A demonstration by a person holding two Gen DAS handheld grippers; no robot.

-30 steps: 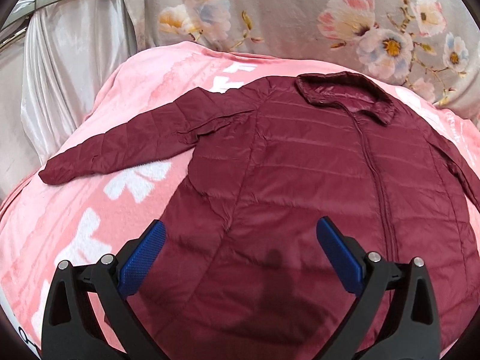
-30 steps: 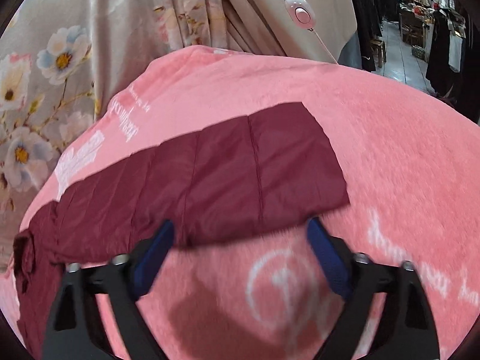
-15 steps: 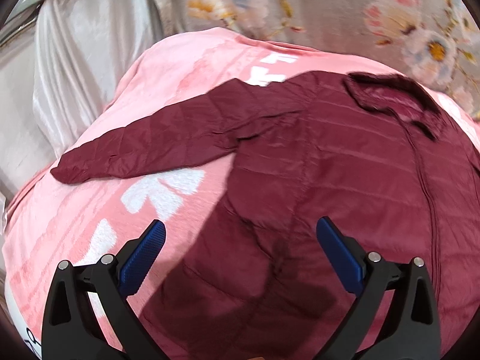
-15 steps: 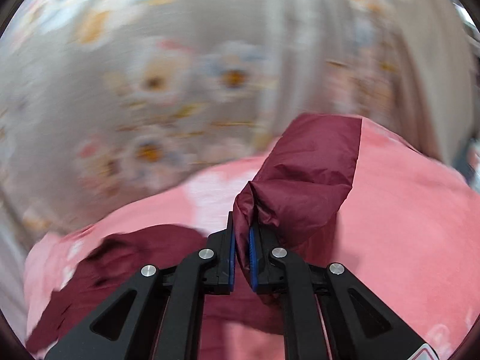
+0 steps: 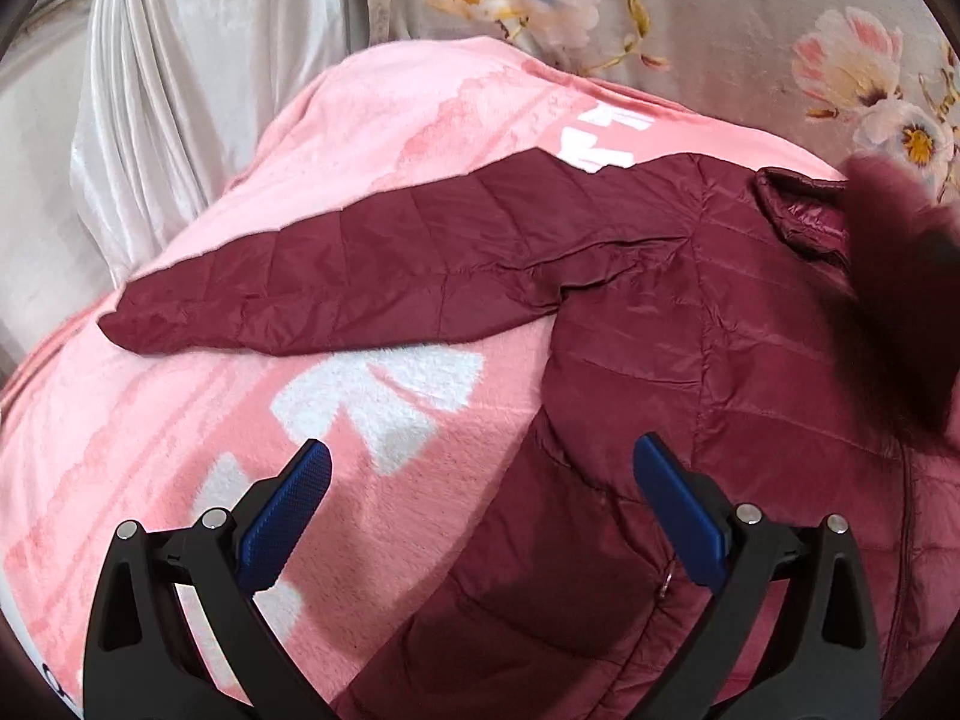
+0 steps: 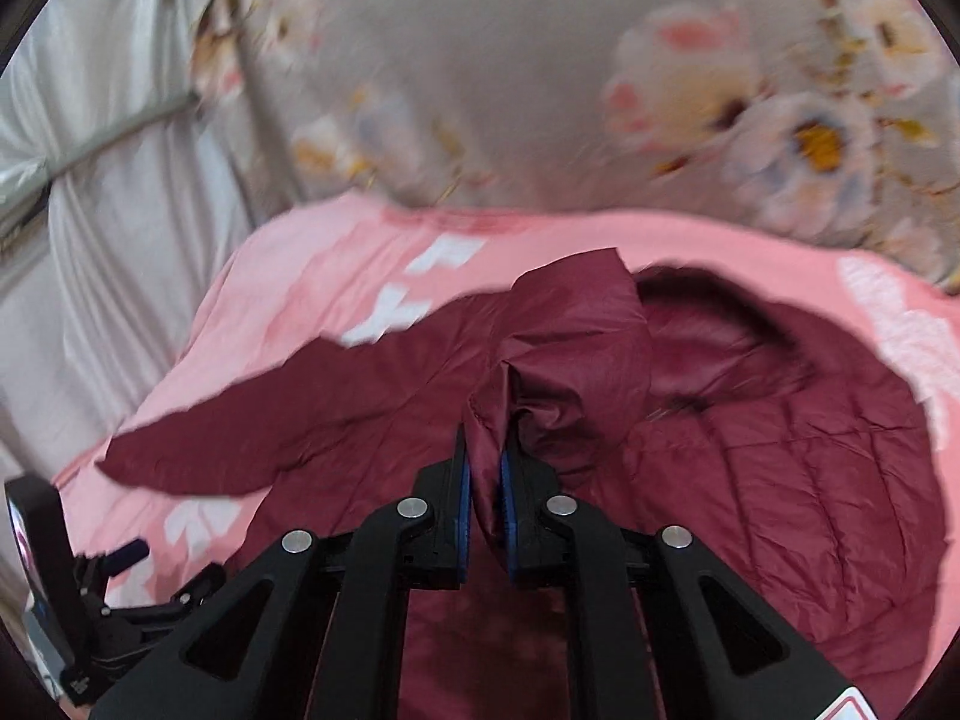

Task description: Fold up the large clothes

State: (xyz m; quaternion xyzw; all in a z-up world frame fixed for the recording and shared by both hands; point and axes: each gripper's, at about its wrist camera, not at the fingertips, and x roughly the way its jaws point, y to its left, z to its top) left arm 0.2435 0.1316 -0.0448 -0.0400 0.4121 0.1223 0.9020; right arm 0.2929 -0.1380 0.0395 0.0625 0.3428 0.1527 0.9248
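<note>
A dark red quilted jacket (image 5: 690, 324) lies flat on a pink blanket (image 5: 384, 138), collar at the far side. Its left sleeve (image 5: 360, 288) stretches out to the left. My left gripper (image 5: 480, 492) is open and empty, hovering above the jacket's left side edge. My right gripper (image 6: 483, 480) is shut on the jacket's right sleeve (image 6: 570, 348), which it holds up over the jacket body (image 6: 810, 480). The lifted sleeve shows blurred at the right edge of the left wrist view (image 5: 894, 276). The left gripper's body shows in the right wrist view (image 6: 90, 600).
A floral curtain (image 5: 660, 18) hangs behind the blanket. Shiny grey-white drapes (image 5: 168, 90) hang at the left. The blanket's edge drops off at the left and front left.
My right gripper closed on the right sleeve, lifted it and swung it left over the jacket body. My left gripper shifted left toward the jacket's left side, still open.
</note>
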